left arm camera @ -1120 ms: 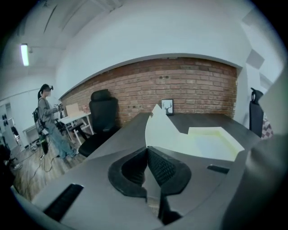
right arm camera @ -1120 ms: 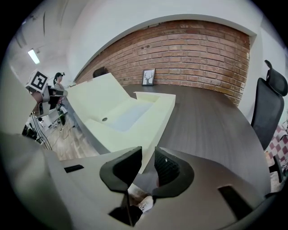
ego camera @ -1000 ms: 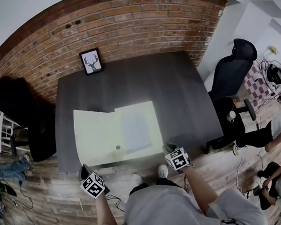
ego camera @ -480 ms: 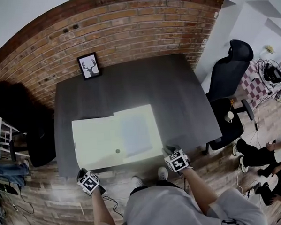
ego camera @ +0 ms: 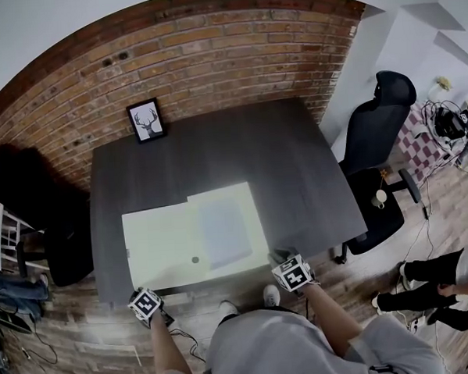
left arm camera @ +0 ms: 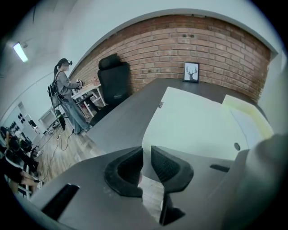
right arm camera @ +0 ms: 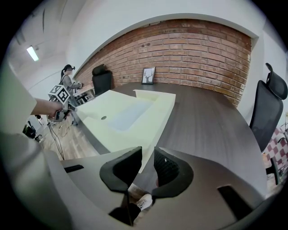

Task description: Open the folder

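The pale yellow folder (ego camera: 162, 241) lies open and flat on the dark table (ego camera: 287, 156), with a sheet (ego camera: 220, 226) in its right half and a small round snap (ego camera: 195, 260) near the front edge. My left gripper (ego camera: 139, 293) hangs just off the table's front left corner, below the folder's near-left corner (left arm camera: 150, 134). Its jaws are opening, and nothing is between them (left arm camera: 146, 157). My right gripper (ego camera: 279, 256) sits off the front edge, beside the folder's near-right corner (right arm camera: 143, 157). Its jaws stand slightly apart, holding nothing (right arm camera: 147, 164).
A framed deer picture (ego camera: 145, 120) leans on the brick wall at the table's back left. A black office chair (ego camera: 381, 124) stands to the right and another dark chair (ego camera: 35, 200) to the left. A person (left arm camera: 65, 92) stands far off in the left gripper view.
My left gripper has dropped down and back from the folder's front-left edge toward my body, and its jaws have parted a little. The folder and the right gripper stay put.
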